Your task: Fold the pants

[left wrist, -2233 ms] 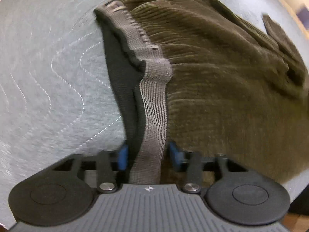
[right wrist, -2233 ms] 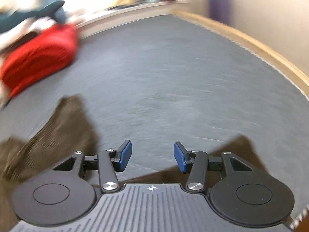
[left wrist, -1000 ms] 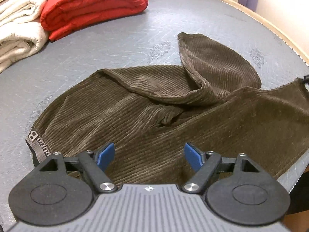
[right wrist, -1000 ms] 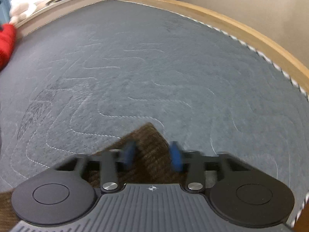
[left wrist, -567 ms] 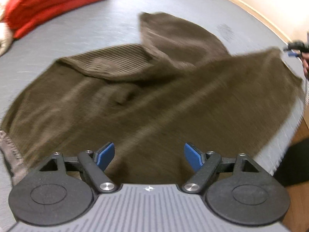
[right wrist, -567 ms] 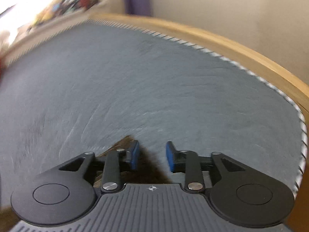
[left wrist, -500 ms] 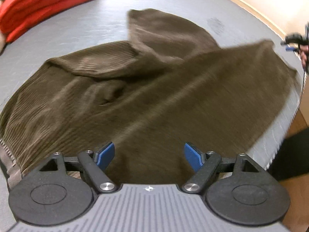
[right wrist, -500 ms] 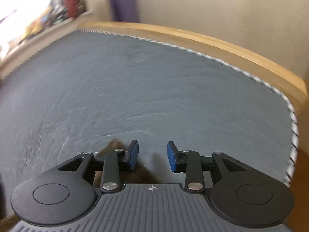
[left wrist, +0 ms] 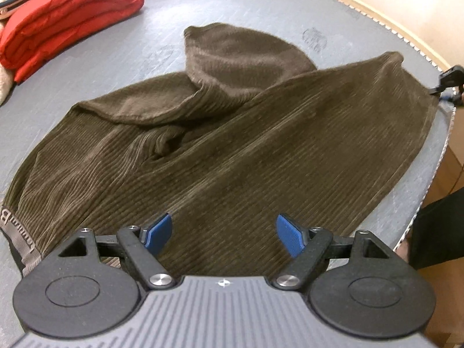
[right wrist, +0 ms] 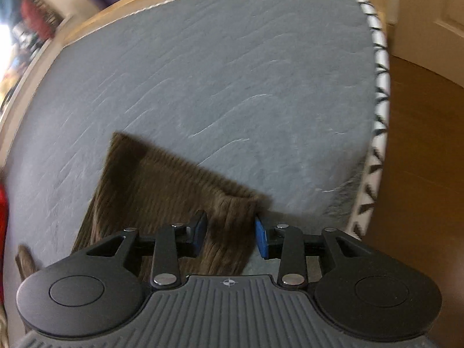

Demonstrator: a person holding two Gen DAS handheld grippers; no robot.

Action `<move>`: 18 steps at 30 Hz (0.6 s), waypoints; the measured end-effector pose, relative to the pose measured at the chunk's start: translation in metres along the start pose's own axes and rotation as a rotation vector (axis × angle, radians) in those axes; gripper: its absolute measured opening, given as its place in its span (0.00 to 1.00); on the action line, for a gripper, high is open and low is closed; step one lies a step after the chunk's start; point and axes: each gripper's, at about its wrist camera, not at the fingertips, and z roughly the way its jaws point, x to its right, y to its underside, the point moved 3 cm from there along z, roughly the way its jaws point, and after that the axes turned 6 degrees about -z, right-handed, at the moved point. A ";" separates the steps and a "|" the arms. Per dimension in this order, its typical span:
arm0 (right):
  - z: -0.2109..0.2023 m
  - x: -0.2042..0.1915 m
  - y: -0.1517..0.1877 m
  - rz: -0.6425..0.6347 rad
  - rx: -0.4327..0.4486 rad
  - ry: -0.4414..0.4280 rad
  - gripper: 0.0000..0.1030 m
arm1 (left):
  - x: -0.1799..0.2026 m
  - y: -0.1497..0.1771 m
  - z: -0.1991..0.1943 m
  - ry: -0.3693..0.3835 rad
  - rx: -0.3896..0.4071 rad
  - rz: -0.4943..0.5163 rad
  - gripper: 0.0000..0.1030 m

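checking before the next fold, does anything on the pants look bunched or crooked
Yes. The brown corduroy pants are not flat: one leg is flipped back at an angle over the other, with a puckered crease at the crotch. The right gripper has the near leg's hem between its jaws; the left gripper hovers open.

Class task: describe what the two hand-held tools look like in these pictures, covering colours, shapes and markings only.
Both look alike. The left tool and right tool each have a ribbed grey body with a small compass-like mark, two round black discs at the sides, black linkage arms with silver screws, and blue textured pads on the fingers.
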 end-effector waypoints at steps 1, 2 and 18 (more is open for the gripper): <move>-0.001 -0.005 0.000 -0.033 0.014 0.004 0.11 | -0.002 0.002 0.001 -0.007 -0.005 -0.003 0.82; -0.006 -0.007 -0.003 -0.043 0.044 0.008 0.10 | -0.004 0.003 0.002 -0.013 -0.010 -0.008 0.82; -0.060 -0.016 -0.013 -0.022 0.323 0.305 0.19 | -0.009 0.052 0.053 0.052 -0.318 -0.015 0.58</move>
